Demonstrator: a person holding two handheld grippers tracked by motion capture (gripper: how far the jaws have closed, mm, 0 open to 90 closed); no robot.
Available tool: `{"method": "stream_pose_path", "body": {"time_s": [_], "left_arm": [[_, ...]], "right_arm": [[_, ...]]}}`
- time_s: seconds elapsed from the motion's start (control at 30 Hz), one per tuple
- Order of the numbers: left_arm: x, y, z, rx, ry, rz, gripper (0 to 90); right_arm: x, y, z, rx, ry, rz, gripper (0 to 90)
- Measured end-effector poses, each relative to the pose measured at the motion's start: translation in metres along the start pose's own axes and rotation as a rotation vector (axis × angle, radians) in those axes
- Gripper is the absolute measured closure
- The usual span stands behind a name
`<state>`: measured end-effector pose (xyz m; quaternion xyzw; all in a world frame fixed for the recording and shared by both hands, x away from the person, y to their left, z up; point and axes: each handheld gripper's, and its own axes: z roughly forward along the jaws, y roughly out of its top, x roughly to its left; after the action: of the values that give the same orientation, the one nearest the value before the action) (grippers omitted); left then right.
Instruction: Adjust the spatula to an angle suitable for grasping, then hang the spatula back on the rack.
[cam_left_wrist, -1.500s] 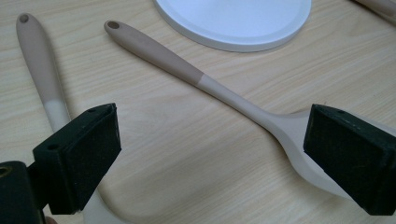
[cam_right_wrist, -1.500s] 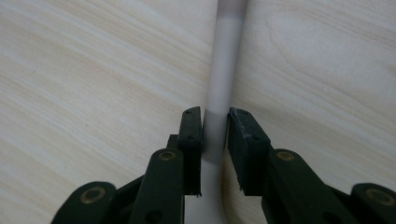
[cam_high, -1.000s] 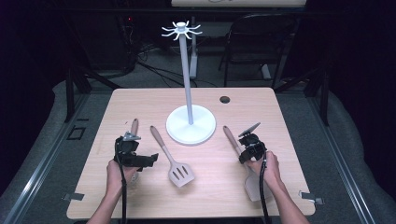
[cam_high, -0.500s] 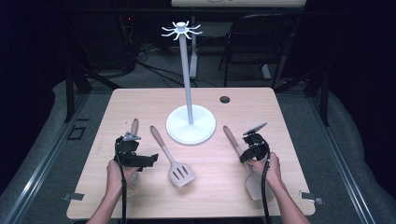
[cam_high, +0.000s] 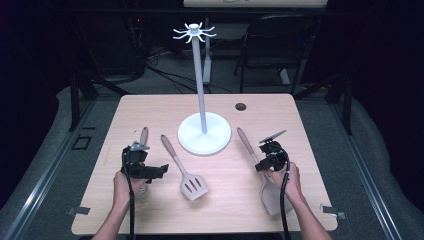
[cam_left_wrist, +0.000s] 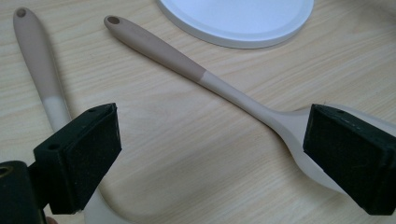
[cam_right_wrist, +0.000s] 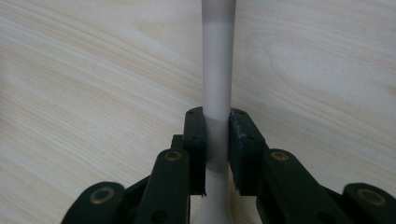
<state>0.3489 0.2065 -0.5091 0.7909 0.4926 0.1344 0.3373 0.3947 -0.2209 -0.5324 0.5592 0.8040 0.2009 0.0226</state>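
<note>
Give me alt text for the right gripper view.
The right gripper has its two black jaws closed on the pale handle of a spatula, which runs straight up the frame. Beneath it lies a light wooden table.

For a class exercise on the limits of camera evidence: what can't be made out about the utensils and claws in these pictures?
- High view: the left utensil's head, hidden under the left claw and hand.
- High view: whether the right claw grips the right utensil; too small.
- Right gripper view: that utensil's both ends, cut off by the edges.
- Left gripper view: the slotted turner's head, behind a pad.
</note>
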Motion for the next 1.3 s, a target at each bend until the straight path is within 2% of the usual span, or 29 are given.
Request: {"method": "stream_pose_path", "body": {"time_s": [0.1,0.23,0.3,0.33,0.37,0.4,0.43,0.47,0.53,0.57,0.63,0.77,0.8,0.87,1.03,1.2,1.3], "left_arm": [[0.0,0.0,0.0,-0.003,-0.003,0.002,4.0],[-0.001,0.0,-0.001,-0.011,0.0,0.0,3.8],[-0.001,-0.001,-0.002,-0.013,0.0,0.004,3.6],[-0.001,-0.001,-0.002,-0.02,0.001,0.001,3.4],[-0.001,-0.001,-0.002,-0.024,0.0,-0.006,3.2],[-0.001,-0.001,-0.002,-0.029,-0.002,-0.008,3.1],[-0.001,-0.001,-0.002,-0.033,-0.005,-0.011,3.0],[-0.001,-0.001,-0.003,-0.037,-0.007,-0.008,2.9],[-0.003,-0.001,-0.004,-0.044,-0.01,-0.006,2.7],[-0.004,-0.001,-0.004,-0.048,-0.008,-0.007,2.7],[-0.005,-0.001,-0.004,-0.048,-0.009,-0.001,2.7],[-0.005,-0.001,-0.002,-0.042,-0.009,-0.002,2.7],[-0.005,-0.001,-0.001,-0.041,-0.013,-0.005,2.6],[-0.004,-0.001,0.0,-0.037,-0.022,-0.014,2.2],[-0.008,0.0,0.0,-0.04,-0.034,-0.018,1.6],[-0.01,0.001,0.002,-0.039,-0.072,-0.034,0.6],[-0.013,0.004,-0.001,-0.061,-0.082,-0.034,0.3]], "right_arm": [[0.003,-0.001,-0.006,-0.04,0.011,-0.009,78.3],[0.007,-0.002,-0.011,-0.067,0.017,-0.031,78.4],[0.008,-0.002,-0.015,-0.068,0.004,-0.049,78.4],[0.011,-0.003,-0.015,-0.096,0.019,-0.031,78.4],[0.01,-0.002,-0.019,-0.077,0.009,-0.064,78.4],[0.012,-0.002,-0.02,-0.096,0.017,-0.068,78.4],[0.012,-0.002,-0.021,-0.09,0.013,-0.074,78.4],[0.014,-0.003,-0.019,-0.111,0.041,-0.068,78.4],[0.017,-0.003,-0.019,-0.124,0.056,-0.075,78.4],[0.018,-0.003,-0.021,-0.114,0.053,-0.09,78.4],[0.022,-0.003,-0.022,-0.13,0.04,-0.11,78.3],[0.027,-0.003,-0.024,-0.15,0.056,-0.126,78.4],[0.028,-0.003,-0.026,-0.135,0.033,-0.143,78.3],[0.03,-0.003,-0.024,-0.15,0.063,-0.145,78.3],[0.036,-0.003,-0.023,-0.158,0.071,-0.161,78.3],[0.044,-0.002,-0.025,-0.167,0.071,-0.196,78.3],[0.049,-0.001,-0.026,-0.183,0.078,-0.21,78.4]]}}
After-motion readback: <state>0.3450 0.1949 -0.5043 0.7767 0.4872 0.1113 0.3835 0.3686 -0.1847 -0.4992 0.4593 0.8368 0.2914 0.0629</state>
